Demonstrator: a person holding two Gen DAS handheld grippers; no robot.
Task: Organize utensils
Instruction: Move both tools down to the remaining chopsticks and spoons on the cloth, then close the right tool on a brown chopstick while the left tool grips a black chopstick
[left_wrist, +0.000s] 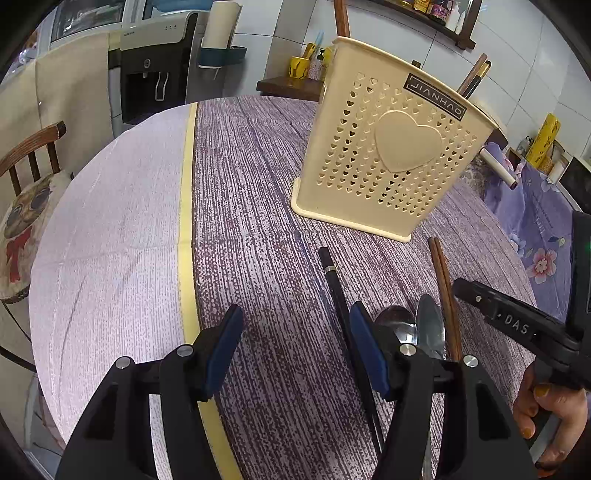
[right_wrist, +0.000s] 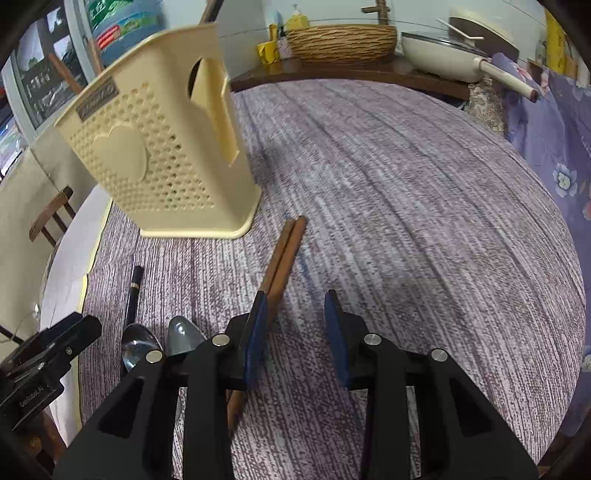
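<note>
Both claws low over the desk (left_wrist: 258, 155), hovering short of the loose utensils. Left claw (left_wrist: 295, 347) spread wide, nothing between the blue pads, right pad just beside the black chopstick (left_wrist: 332, 280). Right claw (right_wrist: 297, 339) also spread and empty, its left pad close over the brown chopsticks (right_wrist: 284, 254); touching or not, cannot tell.

Lying flat in a row: black chopstick, two spoons (left_wrist: 413, 325) side by side, then the brown pair, all pointing roughly toward the cream utensil holder (left_wrist: 388, 147). Holder upright on the purple cloth, near the utensil tips but apart from them, with several chopsticks already poking out of its top.

Looks like the pick-up step, probably for the brown pair under the right claw. Next move, as a guess: slide left to straddle the pair, drop, pinch both sticks together, then lift and tip them end-down into the holder's open top.

Room to work: wide bare cloth to the right of the brown pair, so easy approach from that side. Tighter on the left, spoons lying just beside the sticks and the left claw close by. Desk edge well off to the left past the yellow stripe (left_wrist: 186, 206); holder base near enough to nudge on a careless lift.
</note>
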